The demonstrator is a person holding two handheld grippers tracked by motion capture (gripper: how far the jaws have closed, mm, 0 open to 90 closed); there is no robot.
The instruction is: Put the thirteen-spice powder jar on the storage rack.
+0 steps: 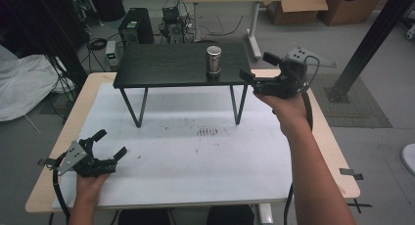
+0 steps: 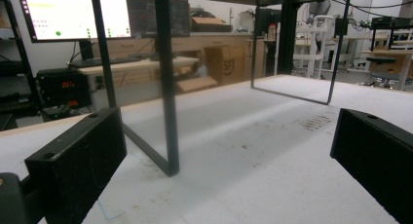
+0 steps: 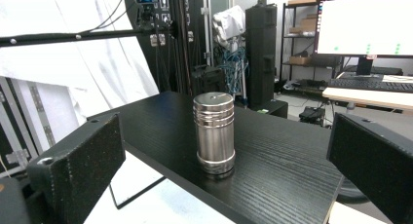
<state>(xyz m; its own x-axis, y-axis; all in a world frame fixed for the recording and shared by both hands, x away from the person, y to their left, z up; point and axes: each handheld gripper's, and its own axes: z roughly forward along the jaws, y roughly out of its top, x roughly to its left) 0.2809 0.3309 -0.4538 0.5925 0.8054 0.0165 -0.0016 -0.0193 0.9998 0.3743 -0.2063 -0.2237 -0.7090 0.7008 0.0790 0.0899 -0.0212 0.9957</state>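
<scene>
White foam sheet (image 1: pixel 195 161) covers the desk (image 1: pixel 329 137), scuffed near the middle, nothing loose lying on it.

Left gripper (image 1: pixel 108 144) sits low by the desk's near-left corner, hand under it, jaws spread wide, nothing between them. Its own view looks along the foam under the shelf, past a thin black leg (image 2: pixel 168 87).

Black wood-grain shelf (image 1: pixel 166 66) on thin metal legs stands across the far half of the desk. Metal canister (image 1: pixel 213 60) is upright on it, near the shelf's front edge and toward its right end.

Right gripper (image 1: pixel 258 67) is raised at shelf height just off the shelf's right end, jaws wide apart and aimed at the canister, not touching it. In the right gripper view the canister (image 3: pixel 214 134) sits centred between the two jaws but farther out.

Handling guess: brushed steel, rigid, probably some heft, smooth so likely slippery under the pads. Grooved band near the top and a flared ring at the base. I'd grip the plain wall mid-height, below the grooves, jaws square across the diameter. It's tall with a narrow base and close to the edge, so a sideways bump could tip it off the shelf.
</scene>
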